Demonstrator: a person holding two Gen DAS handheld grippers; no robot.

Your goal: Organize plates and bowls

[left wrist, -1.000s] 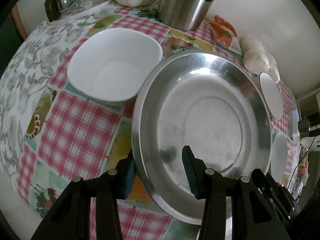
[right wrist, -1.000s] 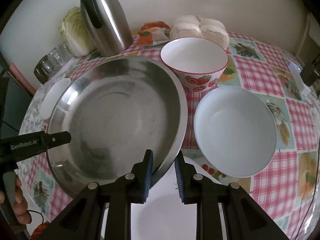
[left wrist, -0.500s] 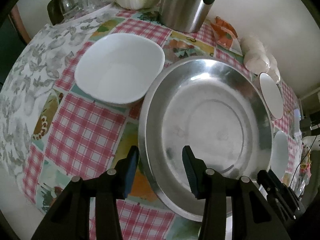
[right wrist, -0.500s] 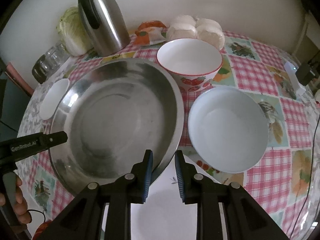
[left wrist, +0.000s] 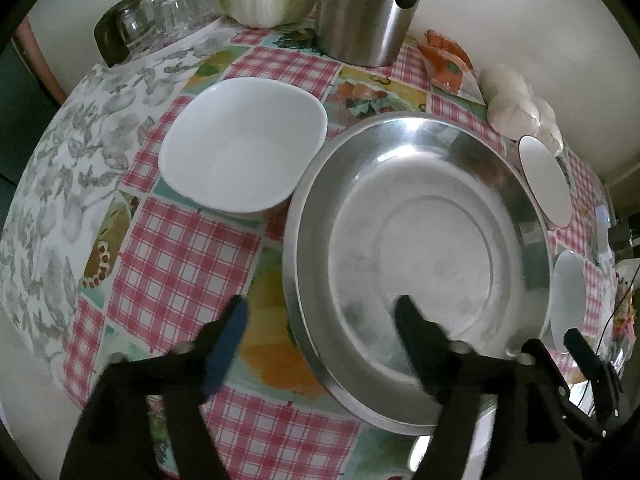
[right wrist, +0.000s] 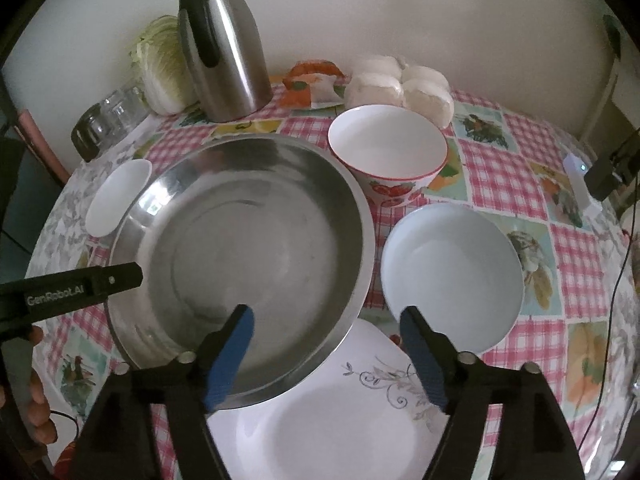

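A large steel basin (left wrist: 416, 256) rests on the checked tablecloth, also in the right wrist view (right wrist: 248, 252); its near edge overlaps a white floral plate (right wrist: 344, 412). My left gripper (left wrist: 320, 320) is open, its fingers either side of the basin's near-left rim. My right gripper (right wrist: 326, 332) is open, straddling the basin's near-right rim above the plate. A square white bowl (left wrist: 244, 152) sits left of the basin. A pale blue bowl (right wrist: 452, 276) and a strawberry-pattern bowl (right wrist: 388, 156) sit to its right.
A steel thermos jug (right wrist: 222, 44), a cabbage (right wrist: 160, 68), glass jars (right wrist: 112, 116), a snack packet (right wrist: 316, 84) and bagged buns (right wrist: 400, 88) line the back by the wall. A white device (right wrist: 580, 184) lies at the right edge.
Both grippers have opened wide and let go of the basin's rim. The basin now rests on the table and plate. Both cameras have pulled back a little.
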